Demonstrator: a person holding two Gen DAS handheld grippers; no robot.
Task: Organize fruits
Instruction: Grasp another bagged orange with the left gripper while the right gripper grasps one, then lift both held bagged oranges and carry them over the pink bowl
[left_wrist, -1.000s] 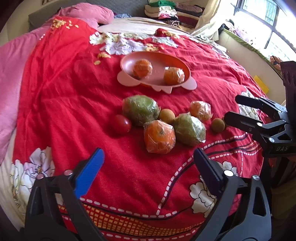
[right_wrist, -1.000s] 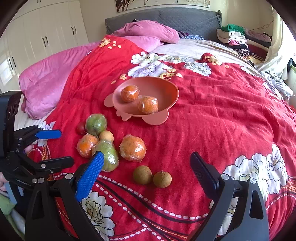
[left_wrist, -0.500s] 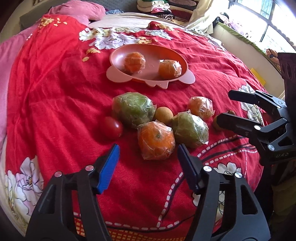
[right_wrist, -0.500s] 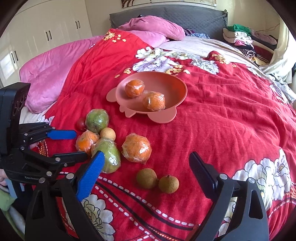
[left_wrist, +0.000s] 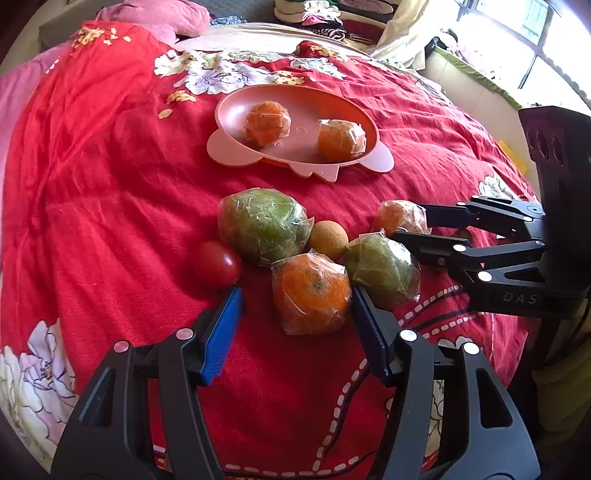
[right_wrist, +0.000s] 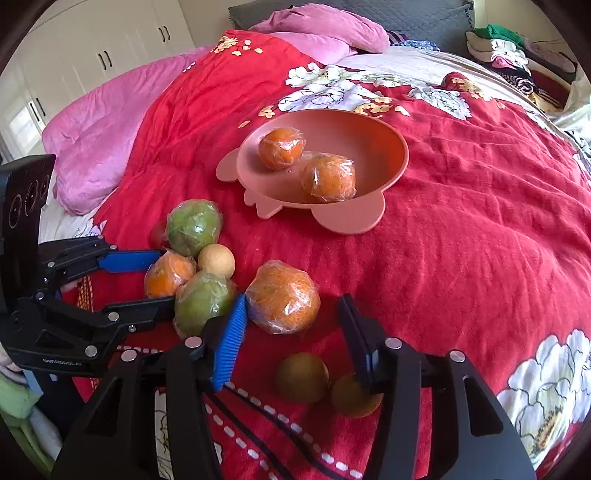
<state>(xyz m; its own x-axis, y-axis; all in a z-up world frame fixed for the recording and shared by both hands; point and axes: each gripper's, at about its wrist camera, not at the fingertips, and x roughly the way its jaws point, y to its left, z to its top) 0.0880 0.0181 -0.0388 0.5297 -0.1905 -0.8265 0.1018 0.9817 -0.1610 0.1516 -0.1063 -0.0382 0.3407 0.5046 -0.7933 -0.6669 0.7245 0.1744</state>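
A pink plate (left_wrist: 229, 147) (right_wrist: 391, 147) on the red bedspread holds two wrapped oranges (left_wrist: 267, 118) (left_wrist: 341, 139). In front of it lie two wrapped green fruits (left_wrist: 262, 225) (left_wrist: 384, 266), a small red fruit (left_wrist: 216, 264), a tan ball-like fruit (left_wrist: 328, 239) and wrapped oranges. My left gripper (left_wrist: 295, 314) is open, its fingers on either side of a wrapped orange (left_wrist: 312, 291) without touching. My right gripper (right_wrist: 291, 325) is open around another wrapped orange (right_wrist: 282, 295). Two brown fruits (right_wrist: 303, 376) (right_wrist: 351, 397) lie beneath it.
Pink pillows (right_wrist: 92, 147) lie along the left of the bed and folded clothes (right_wrist: 509, 48) at the far end. White cupboards (right_wrist: 103, 55) stand behind. A window (left_wrist: 535, 48) is to the right.
Both grippers moved forward and down toward the fruits. Each now has its open fingers either side of a wrapped orange. The fruits have not moved.
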